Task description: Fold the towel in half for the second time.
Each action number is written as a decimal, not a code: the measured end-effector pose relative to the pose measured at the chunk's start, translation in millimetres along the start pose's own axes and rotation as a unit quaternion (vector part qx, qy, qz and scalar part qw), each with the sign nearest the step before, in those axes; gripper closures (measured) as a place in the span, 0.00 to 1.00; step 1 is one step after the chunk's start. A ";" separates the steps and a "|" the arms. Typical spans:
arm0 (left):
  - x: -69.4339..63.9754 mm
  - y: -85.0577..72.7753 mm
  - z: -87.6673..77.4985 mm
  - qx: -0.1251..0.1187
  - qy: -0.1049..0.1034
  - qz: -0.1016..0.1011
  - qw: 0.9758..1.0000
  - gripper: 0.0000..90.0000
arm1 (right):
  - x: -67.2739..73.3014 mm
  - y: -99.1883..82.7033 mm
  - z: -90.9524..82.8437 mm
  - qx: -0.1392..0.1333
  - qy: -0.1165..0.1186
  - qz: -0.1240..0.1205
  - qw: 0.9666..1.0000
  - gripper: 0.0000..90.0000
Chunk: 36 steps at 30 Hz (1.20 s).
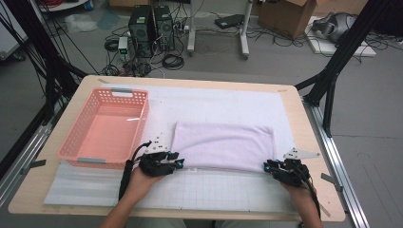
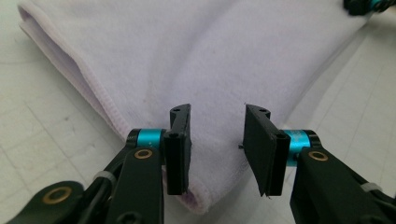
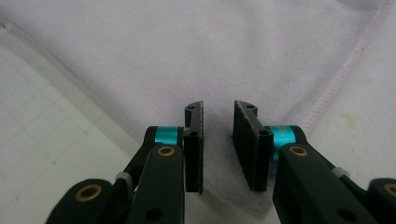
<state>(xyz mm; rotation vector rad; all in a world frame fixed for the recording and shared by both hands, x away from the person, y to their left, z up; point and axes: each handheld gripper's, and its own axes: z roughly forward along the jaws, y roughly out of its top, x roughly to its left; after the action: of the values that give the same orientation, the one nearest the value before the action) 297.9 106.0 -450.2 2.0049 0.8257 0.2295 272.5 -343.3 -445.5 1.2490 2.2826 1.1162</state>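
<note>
Light is bright, even and diffuse from overhead, so the towel (image 1: 223, 145) and table (image 1: 304, 128) throw only faint, soft shadows, and the pink basket (image 1: 105, 127) shows a small pale sheen on its floor. The high view is slightly soft and low in detail, with straight edges bowing mildly near the frame borders. In the 2 gripper views the near black jaws are sharp while the cloth's far parts blur, its white washing out toward the top.

Two computer towers (image 1: 152, 26) on floor, cardboard box (image 1: 285, 14), tangled cables (image 1: 172, 61), black frame legs (image 1: 332, 71)
</note>
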 end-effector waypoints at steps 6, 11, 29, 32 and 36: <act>-5.8 -4.3 -5.4 0.008 0.014 0.006 1.000 0.75 | 2.2 -7.6 -11.9 0.005 -0.016 -0.014 1.000 0.81; -3.9 -3.1 -10.6 0.008 0.036 -0.005 0.999 0.81 | -5.5 -11.4 -25.6 -0.028 -0.024 0.023 0.999 0.80; -0.1 1.2 -24.5 -0.098 0.061 -0.009 0.993 0.49 | -8.3 -11.6 -41.0 -0.096 -0.051 0.036 0.993 0.48; 1.8 2.3 -26.8 -0.119 0.060 -0.021 0.991 0.39 | -4.3 -9.3 -41.9 -0.107 -0.061 0.030 0.992 0.34; 3.6 3.6 -29.8 -0.134 0.059 -0.043 0.988 0.29 | -1.5 -6.9 -43.5 -0.117 -0.064 0.019 0.991 0.27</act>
<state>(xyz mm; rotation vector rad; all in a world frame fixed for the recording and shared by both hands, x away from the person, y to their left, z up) 288.5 127.6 -431.3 1.7129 0.9028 0.3912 243.9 -367.8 -422.7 1.2366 1.9765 1.2381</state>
